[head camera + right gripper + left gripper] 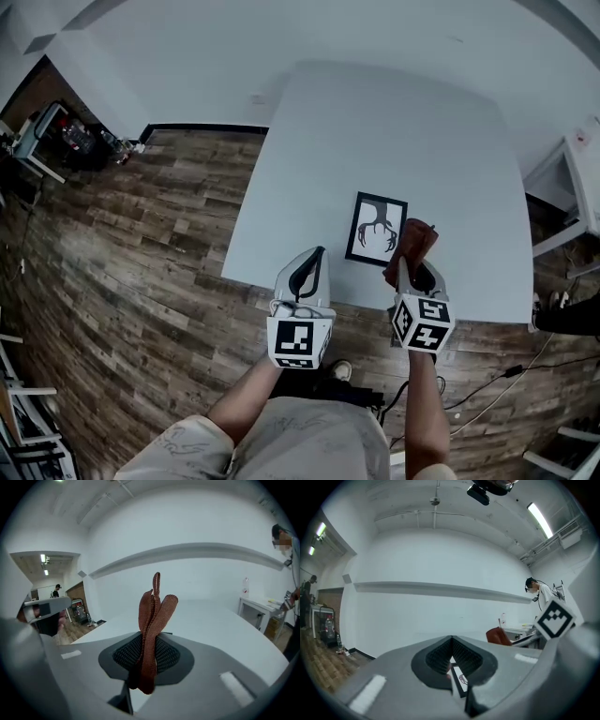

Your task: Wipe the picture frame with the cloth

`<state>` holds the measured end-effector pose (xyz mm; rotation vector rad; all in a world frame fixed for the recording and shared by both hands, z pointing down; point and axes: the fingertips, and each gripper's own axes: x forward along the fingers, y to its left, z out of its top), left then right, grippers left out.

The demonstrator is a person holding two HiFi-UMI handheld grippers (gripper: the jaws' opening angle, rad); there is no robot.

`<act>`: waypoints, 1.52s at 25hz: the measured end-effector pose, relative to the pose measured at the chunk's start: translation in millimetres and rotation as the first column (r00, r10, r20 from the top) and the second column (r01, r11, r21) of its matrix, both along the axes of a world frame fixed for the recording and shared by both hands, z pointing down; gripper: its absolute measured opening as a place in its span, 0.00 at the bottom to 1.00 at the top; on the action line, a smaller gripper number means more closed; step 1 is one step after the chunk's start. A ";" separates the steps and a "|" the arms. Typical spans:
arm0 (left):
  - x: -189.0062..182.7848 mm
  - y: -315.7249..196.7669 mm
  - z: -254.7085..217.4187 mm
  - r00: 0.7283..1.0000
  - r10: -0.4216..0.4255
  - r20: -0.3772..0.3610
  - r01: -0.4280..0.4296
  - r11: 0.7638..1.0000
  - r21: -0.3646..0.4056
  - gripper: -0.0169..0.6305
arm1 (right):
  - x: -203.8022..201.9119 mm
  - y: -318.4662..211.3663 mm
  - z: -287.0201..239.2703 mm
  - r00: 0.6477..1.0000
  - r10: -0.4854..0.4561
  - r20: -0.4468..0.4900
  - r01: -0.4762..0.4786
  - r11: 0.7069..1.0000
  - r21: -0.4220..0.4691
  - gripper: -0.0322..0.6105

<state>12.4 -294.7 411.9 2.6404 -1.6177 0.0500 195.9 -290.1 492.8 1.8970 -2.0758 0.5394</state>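
- The picture frame (376, 230) lies flat on the white worktop (394, 131), close to its near edge and a bit right of the middle of that edge. It has a black border and some dark antler-looking print on white.
- The right gripper (412, 269) has its fingers pinching the cloth (152, 620), a rust-brown folded thing. It's clamped in the middle, so a wad sticks up past the fingertips and a short bit hangs out underneath.
- From above, the cloth sits over the frame's right side, toward the near right corner. Honestly can't tell if it's actually touching the frame or just held above it.
- The left gripper (315, 258) is just left of the frame, over the near edge of the worktop. Its fingers are pressed together with nothing between them, and its own view shows a sliver of the frame below them.
- There's dark wood plank floor (141, 244) off the worktop's left side.
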 end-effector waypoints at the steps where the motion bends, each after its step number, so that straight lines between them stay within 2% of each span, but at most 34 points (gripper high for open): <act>1: 0.2 -5.7 1.4 1.000 0.007 0.004 -0.007 1.000 0.004 0.03 | -1.6 -15.5 9.5 1.000 0.002 0.011 -0.002 0.999 -0.039 0.20; 4: 1.6 -20.2 4.4 1.000 0.021 0.012 -0.022 1.000 0.017 0.03 | -10.7 -64.0 41.5 0.998 0.000 0.060 0.009 0.989 -0.145 0.20; 7: 2.9 -29.8 3.1 0.999 0.032 0.011 -0.032 0.999 0.032 0.03 | -22.4 -104.1 71.8 0.994 0.001 0.111 0.027 0.967 -0.253 0.20; 11: -0.1 -35.3 4.2 0.999 0.031 0.009 -0.031 0.999 0.038 0.03 | -41.1 -138.8 106.4 0.993 -0.007 0.115 0.052 0.921 -0.386 0.20; 15: -9.8 -36.2 12.4 1.000 0.027 0.010 -0.027 1.000 -0.009 0.03 | -57.0 -161.4 133.2 0.989 0.008 0.148 0.066 0.871 -0.487 0.20; 17: -15.1 -37.2 16.3 1.000 0.021 0.012 -0.021 1.000 -0.006 0.03 | -59.5 -168.5 141.7 0.986 0.027 0.166 0.066 0.846 -0.529 0.20; 20: -19.4 -37.5 21.1 1.000 0.013 0.008 -0.013 1.000 -0.011 0.03 | -57.8 -175.8 143.8 0.984 0.031 0.174 0.073 0.826 -0.559 0.20; 25: -18.7 -34.8 25.0 1.000 0.022 0.002 -0.022 0.999 -0.032 0.03 | -41.5 -172.3 142.8 0.989 0.038 0.141 0.051 0.814 -0.578 0.20; 32: -7.4 -32.6 25.5 0.999 0.044 -0.021 -0.045 0.999 -0.020 0.03 | 22.5 -149.1 142.7 0.984 0.146 0.105 -0.052 0.790 -0.611 0.20; 38: 4.1 -28.9 26.7 0.997 0.061 -0.039 -0.062 0.998 -0.027 0.03 | 66.9 -131.6 137.2 0.979 0.194 0.053 -0.118 0.765 -0.633 0.20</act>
